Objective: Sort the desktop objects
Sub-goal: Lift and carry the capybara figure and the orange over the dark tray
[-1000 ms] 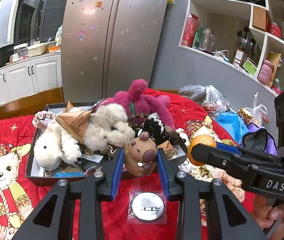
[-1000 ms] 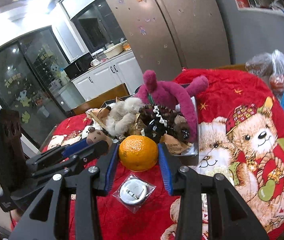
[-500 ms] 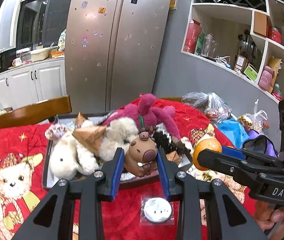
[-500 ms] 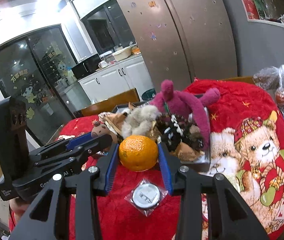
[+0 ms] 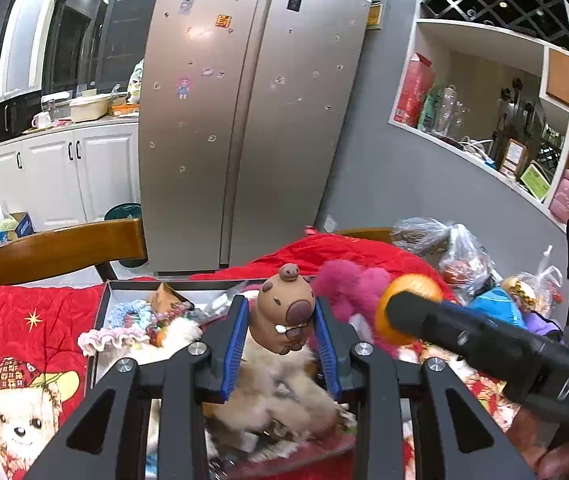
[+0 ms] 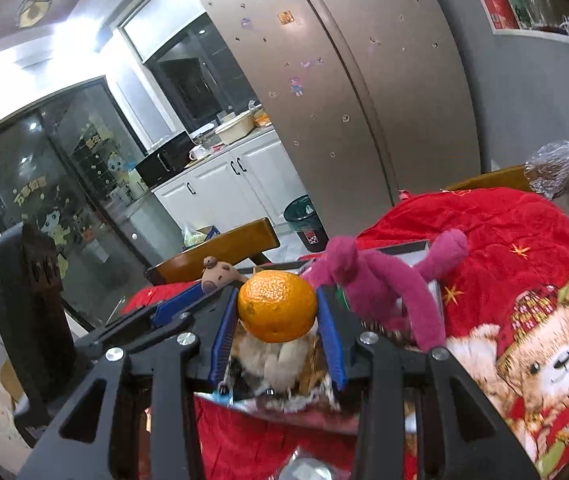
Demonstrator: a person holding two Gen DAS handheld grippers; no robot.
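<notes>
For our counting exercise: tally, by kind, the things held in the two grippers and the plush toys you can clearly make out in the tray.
Capybara figures: 1, in the left gripper – capybara
Oranges: 1, in the right gripper – orange
Plush toys: 2 – pink plush, cream plush in the tray
Total: 4

A steel 2-door fridge (image 5: 244,120) fills the centre. White cabinets (image 5: 56,176) sit at left, a grey wall (image 5: 384,184) with white shelves (image 5: 496,92) at right, a wooden chair (image 5: 60,248) lower left.
</notes>
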